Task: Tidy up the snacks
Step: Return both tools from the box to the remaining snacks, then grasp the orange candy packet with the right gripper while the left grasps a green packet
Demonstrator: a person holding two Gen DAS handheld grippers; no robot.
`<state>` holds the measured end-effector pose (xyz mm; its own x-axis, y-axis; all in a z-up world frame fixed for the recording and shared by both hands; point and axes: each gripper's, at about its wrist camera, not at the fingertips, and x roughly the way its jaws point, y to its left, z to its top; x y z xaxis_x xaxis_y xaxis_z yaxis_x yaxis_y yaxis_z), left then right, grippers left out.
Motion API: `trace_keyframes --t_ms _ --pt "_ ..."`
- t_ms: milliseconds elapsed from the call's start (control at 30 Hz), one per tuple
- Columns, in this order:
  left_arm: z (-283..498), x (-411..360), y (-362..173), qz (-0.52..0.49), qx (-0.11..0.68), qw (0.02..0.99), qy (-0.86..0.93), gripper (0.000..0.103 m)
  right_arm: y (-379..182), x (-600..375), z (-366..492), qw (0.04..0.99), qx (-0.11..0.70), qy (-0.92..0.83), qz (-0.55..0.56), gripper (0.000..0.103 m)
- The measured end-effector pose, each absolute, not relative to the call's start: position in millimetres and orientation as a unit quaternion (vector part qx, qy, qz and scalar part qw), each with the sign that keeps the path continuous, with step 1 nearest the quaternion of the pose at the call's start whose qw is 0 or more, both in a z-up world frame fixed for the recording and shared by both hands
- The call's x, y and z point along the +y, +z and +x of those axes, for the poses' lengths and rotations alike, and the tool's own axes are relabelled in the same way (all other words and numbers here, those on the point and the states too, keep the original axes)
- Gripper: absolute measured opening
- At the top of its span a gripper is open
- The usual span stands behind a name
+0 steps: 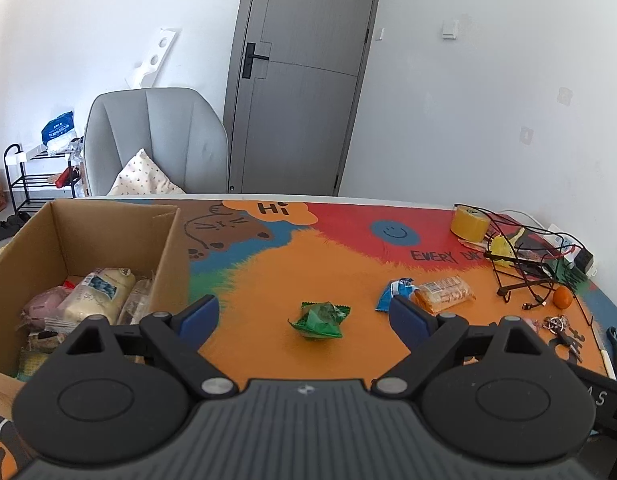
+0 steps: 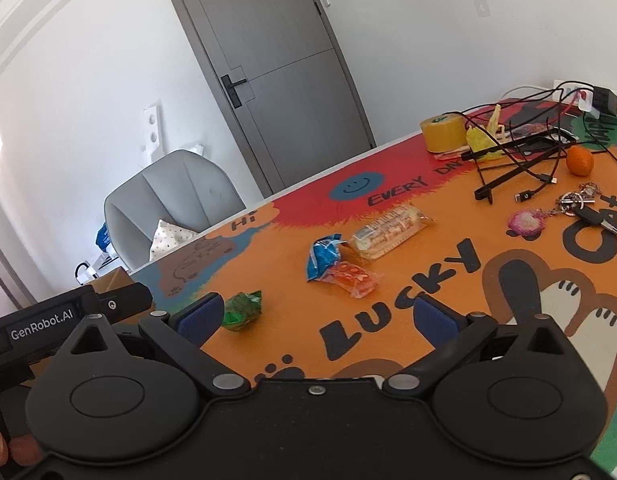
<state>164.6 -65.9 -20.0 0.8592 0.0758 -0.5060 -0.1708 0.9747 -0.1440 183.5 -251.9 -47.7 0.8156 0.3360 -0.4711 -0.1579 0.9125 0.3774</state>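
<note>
A cardboard box (image 1: 170,240) holds perhaps five snack packets (image 1: 96,292); right of it lie four loose snacks, the green one (image 1: 320,318) nearest, before both wide, empty grippers (image 1: 304,316) (image 2: 324,316).

Setting: a room in a home. Evidence, upper half of frame: grey door (image 1: 296,80), white walls, grey armchair (image 1: 156,140) with pillow (image 1: 144,176), shoe rack (image 1: 36,176) at far left. Lower half: table under a cartoon cloth (image 1: 276,272); keys (image 2: 580,204), cables (image 2: 524,160).
</note>
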Motion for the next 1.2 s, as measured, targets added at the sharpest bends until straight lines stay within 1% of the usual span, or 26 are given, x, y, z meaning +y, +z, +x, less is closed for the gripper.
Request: trace_keyframes --t_ms 333,500,667,767,967,1067,1133,1200 --pt "200 -83 -40 -0.08 0.293 0.95 0.067 0.089 -68 -268 215 0.933 0.296 0.121 0.162 0.099" --pt "221 -79 -51 -0.088 0.311 0.942 0.089 0.089 -79 -268 235 0.927 0.311 0.126 0.169 0.092" --pt "236 -81 -61 -0.087 0.317 0.939 0.1 0.088 -81 -264 254 0.924 0.319 0.137 0.161 0.087" --pt "246 -81 -67 -0.088 0.324 0.936 0.103 0.086 -84 -262 268 0.921 0.329 0.141 0.157 0.08" --pt "269 -83 -80 -0.079 0.338 0.931 0.112 0.084 -94 -255 288 0.913 0.343 0.154 0.158 0.076" --pt "279 -82 -88 -0.076 0.344 0.929 0.117 0.081 -99 -252 294 0.912 0.345 0.16 0.154 0.072" --pt "284 -82 -94 -0.077 0.351 0.926 0.117 0.078 -100 -250 295 0.914 0.341 0.162 0.148 0.071" --pt "288 -81 -99 -0.078 0.358 0.923 0.117 0.071 -101 -249 296 0.915 0.339 0.165 0.145 0.068"
